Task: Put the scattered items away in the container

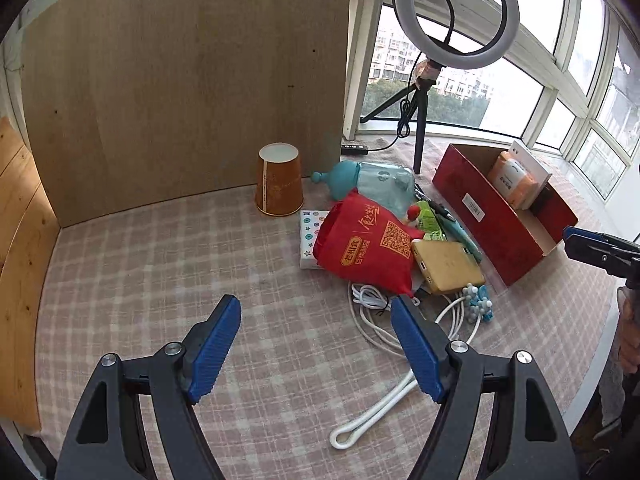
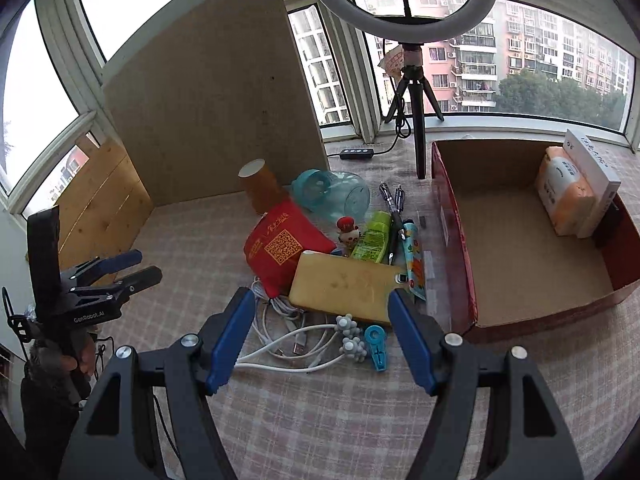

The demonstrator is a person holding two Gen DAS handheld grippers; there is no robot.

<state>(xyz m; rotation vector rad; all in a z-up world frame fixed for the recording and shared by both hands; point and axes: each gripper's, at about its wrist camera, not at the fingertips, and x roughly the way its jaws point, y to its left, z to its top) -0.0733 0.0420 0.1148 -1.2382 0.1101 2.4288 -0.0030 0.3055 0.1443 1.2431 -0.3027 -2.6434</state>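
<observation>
Pink checked cloth (image 1: 168,264) covers the table, with big windows behind it. On the cloth sits a red cardboard box (image 2: 460,240), and that box is the landmark. Inside it, at the far end, stand an orange tissue pack (image 2: 562,196) and a white box (image 2: 592,172). Just left of the red box lies a pile of things: a yellow phone (image 2: 344,286), a red cloth bag (image 2: 280,246), a green bottle (image 2: 374,238), a clear blue jar (image 2: 334,194) on its side, pens (image 2: 394,204), a white cable (image 2: 280,336) and a blue clip (image 2: 376,344). An orange paper cup (image 1: 279,180) stands upside down, farther left. The right gripper (image 2: 322,322) hangs above the phone with its jaws wide and nothing in them. The left gripper (image 1: 316,336) is wide and empty too, left of the pile.
</observation>
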